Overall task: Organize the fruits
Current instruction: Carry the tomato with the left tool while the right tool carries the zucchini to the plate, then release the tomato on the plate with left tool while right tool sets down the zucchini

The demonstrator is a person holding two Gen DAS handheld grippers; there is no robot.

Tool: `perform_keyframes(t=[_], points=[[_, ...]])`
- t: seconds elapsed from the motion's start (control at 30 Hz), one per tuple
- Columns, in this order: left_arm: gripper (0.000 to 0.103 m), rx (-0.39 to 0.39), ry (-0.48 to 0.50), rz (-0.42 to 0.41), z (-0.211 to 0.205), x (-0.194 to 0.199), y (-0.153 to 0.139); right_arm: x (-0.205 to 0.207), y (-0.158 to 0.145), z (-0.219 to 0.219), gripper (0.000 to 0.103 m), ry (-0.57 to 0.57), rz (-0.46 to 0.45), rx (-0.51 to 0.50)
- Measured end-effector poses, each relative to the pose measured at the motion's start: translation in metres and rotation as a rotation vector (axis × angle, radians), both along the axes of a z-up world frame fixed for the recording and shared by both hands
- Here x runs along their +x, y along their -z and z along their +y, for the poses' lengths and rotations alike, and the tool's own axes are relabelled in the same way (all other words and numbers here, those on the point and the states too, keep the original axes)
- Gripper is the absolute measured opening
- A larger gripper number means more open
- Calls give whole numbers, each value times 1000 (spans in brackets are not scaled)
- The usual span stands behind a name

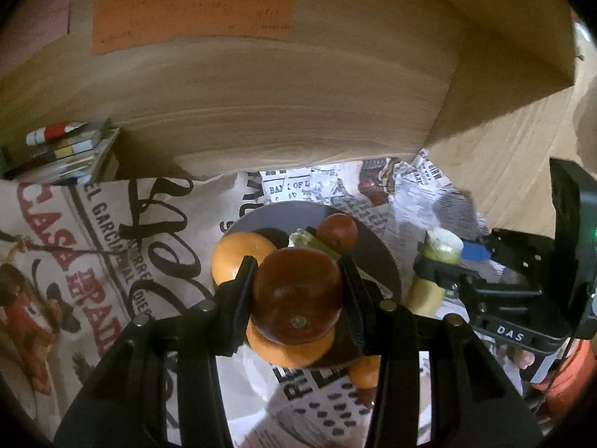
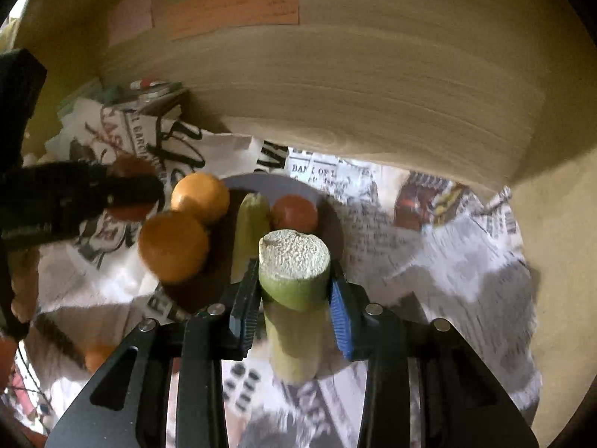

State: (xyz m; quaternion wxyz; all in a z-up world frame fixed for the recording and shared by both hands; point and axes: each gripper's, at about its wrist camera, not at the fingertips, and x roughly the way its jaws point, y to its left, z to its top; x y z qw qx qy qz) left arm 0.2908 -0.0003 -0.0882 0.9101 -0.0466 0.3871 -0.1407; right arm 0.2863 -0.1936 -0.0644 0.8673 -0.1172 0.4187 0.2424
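My left gripper [image 1: 296,280] is shut on a dark red apple [image 1: 296,298] and holds it over the near edge of a grey plate [image 1: 377,246]. On the plate lie two oranges [image 2: 201,196], [image 2: 173,246], a yellow-green stick piece [image 2: 250,224] and a red fruit [image 2: 294,212]. My right gripper [image 2: 294,283] is shut on a thick green cut stalk [image 2: 294,265], held upright just right of the plate. It also shows in the left wrist view [image 1: 444,246]. The left gripper appears in the right wrist view [image 2: 123,190] with the apple.
Printed newspaper [image 1: 93,246] covers the wooden table. A wooden box wall [image 1: 261,93] with orange [image 1: 194,15] and green paper notes stands right behind the plate. A stack of small books and a tube [image 1: 63,149] sits at the left. Another orange [image 1: 365,371] lies below the plate.
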Motion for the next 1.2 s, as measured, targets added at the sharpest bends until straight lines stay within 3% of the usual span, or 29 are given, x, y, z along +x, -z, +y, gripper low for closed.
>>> perform_keyframes(t=[0.47, 0.53, 0.6, 0.67, 0.73, 0.97, 1.2], points=[[44, 19, 54, 52, -15, 31, 21, 46, 6, 38, 31, -61, 5, -14], [47, 14, 59, 59, -14, 32, 21, 49, 9, 43, 32, -67, 9, -16], [62, 4, 61, 68, -12, 33, 20, 53, 11, 45, 32, -63, 25, -9], [69, 0, 43, 51, -8, 32, 18, 58, 14, 42, 34, -57, 62, 25], [70, -3, 32, 40, -3, 30, 15, 60, 18, 39, 36, -46, 91, 46], [70, 8, 10, 11, 11, 13, 2, 47, 19, 32, 50, -35, 84, 36], [70, 28, -30, -38, 24, -20, -15, 7, -12, 24, 56, -39, -16, 49]])
